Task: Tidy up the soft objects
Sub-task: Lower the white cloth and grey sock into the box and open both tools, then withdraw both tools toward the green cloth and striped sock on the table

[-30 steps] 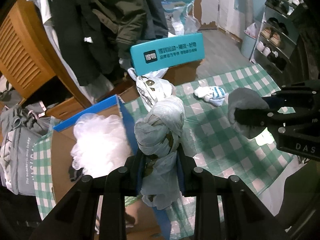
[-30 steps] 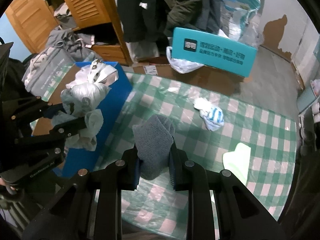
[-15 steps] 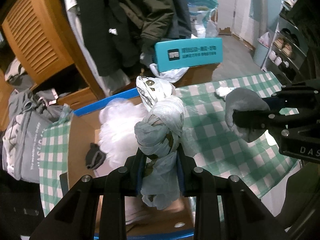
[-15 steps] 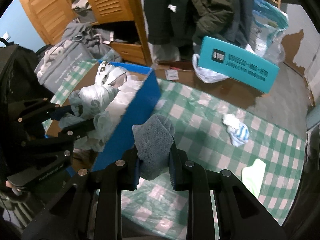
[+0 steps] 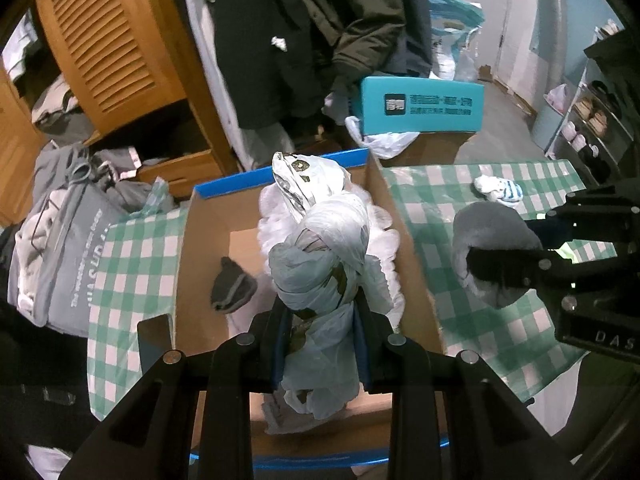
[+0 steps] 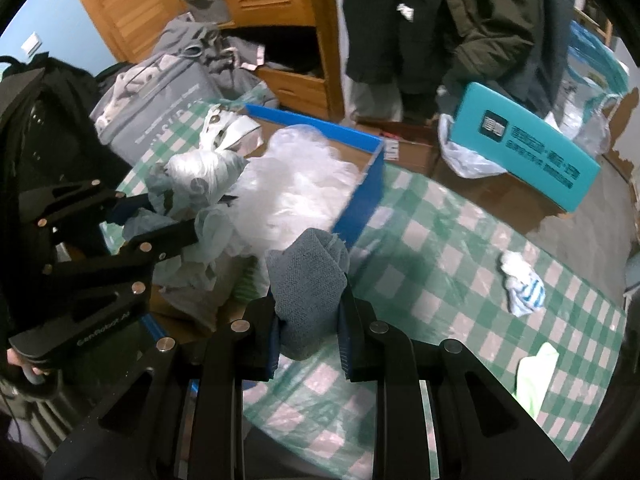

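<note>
My left gripper (image 5: 320, 336) pinching knotted plastic bag (image 5: 320, 256), held above open cardboard box (image 5: 416, 280). My right gripper (image 6: 307, 332) clamped on folded grey sock (image 6: 306, 288), over box's blue corner. Box holds white plastic wad (image 6: 296, 192) and dark sock (image 5: 232, 284). Striped sock (image 6: 522, 284) and pale green item (image 6: 534, 372) lie on checked cloth (image 6: 460, 240).

light: dim, cool indoor | blur: slight motion smear | edges: fisheye bending, black vignette
</note>
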The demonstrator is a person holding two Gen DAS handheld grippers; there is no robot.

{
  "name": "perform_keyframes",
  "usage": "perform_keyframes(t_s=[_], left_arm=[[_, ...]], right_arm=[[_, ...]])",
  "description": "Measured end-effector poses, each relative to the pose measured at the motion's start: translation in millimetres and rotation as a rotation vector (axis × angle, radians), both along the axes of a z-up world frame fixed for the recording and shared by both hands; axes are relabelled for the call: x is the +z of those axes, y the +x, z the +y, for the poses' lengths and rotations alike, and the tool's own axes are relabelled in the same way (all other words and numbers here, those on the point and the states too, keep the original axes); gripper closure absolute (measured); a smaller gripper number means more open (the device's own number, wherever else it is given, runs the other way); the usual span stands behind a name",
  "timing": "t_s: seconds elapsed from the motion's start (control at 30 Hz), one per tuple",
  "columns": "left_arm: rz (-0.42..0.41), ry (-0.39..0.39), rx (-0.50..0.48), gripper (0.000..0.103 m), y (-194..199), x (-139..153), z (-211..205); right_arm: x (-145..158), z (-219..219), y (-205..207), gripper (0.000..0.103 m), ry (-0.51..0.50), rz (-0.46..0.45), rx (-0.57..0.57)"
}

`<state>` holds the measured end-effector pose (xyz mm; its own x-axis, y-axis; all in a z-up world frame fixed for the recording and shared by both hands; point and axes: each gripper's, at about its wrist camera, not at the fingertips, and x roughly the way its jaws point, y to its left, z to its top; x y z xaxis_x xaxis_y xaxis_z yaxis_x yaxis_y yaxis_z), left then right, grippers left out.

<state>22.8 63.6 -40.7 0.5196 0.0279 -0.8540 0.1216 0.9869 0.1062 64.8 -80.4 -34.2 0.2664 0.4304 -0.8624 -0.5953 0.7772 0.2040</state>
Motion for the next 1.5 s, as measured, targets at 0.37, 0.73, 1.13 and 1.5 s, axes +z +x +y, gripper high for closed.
perform_keyframes(t_s=[0.37, 0.73, 1.13, 1.5], left_arm=[[0.06, 0.009, 0.062, 0.075, -6.6, -27.8, 36.0], [0.111, 0.021, 0.123, 0.054, -2.6, -46.6, 59.9], [0.072, 0.037, 0.104, 0.035, -3.5, -37.2, 55.0], [0.053, 0.034, 0.053, 0.028, 3.8, -29.1, 30.9]], right_arm=[[-19.3, 45.5, -7.6, 0.082, -0.039, 0.048, 0.098], [-35.9, 72.6, -13.6, 0.075, -0.078, 0.096, 0.155], [-31.3, 53.6, 0.6, 0.051, -0.06, 0.096, 0.073], [-30.0, 24.2, 4.8, 0.037, -0.094, 0.063, 0.007]])
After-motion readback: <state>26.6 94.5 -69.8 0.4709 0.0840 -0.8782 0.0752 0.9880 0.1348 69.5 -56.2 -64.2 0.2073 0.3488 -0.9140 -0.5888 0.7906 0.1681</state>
